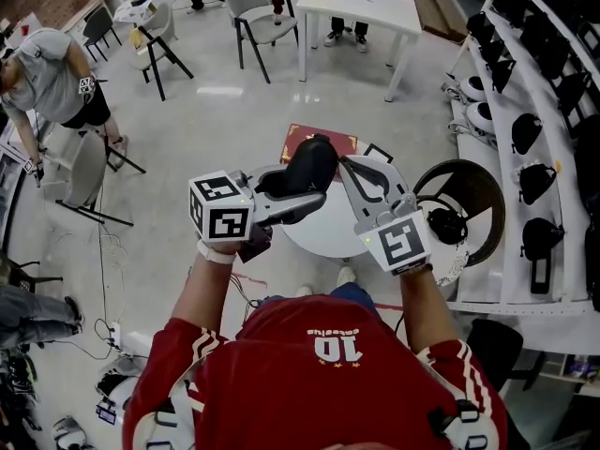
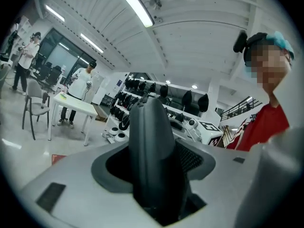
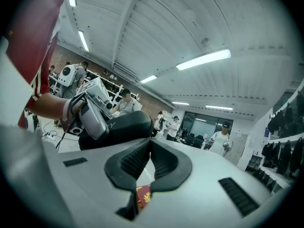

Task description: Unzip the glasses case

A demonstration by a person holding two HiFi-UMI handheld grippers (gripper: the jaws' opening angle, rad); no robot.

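The black glasses case (image 1: 309,169) is held in the air above a small round white table (image 1: 323,232), level and lengthwise between the two grippers. My left gripper (image 1: 286,193) is shut on the case's left part; in the left gripper view the case (image 2: 152,146) fills the gap between the jaws. My right gripper (image 1: 343,163) comes in from the right with its pads (image 3: 142,158) together at the tips, right at the case's (image 3: 118,127) right end. Whether a zipper pull sits between those tips is hidden.
A red patterned box (image 1: 300,139) lies just beyond the white table. A dark round table (image 1: 478,195) with black headphones (image 1: 448,225) stands to the right, next to long shelves of black headsets (image 1: 534,181). Chairs, a white desk (image 1: 361,7) and several people are farther off.
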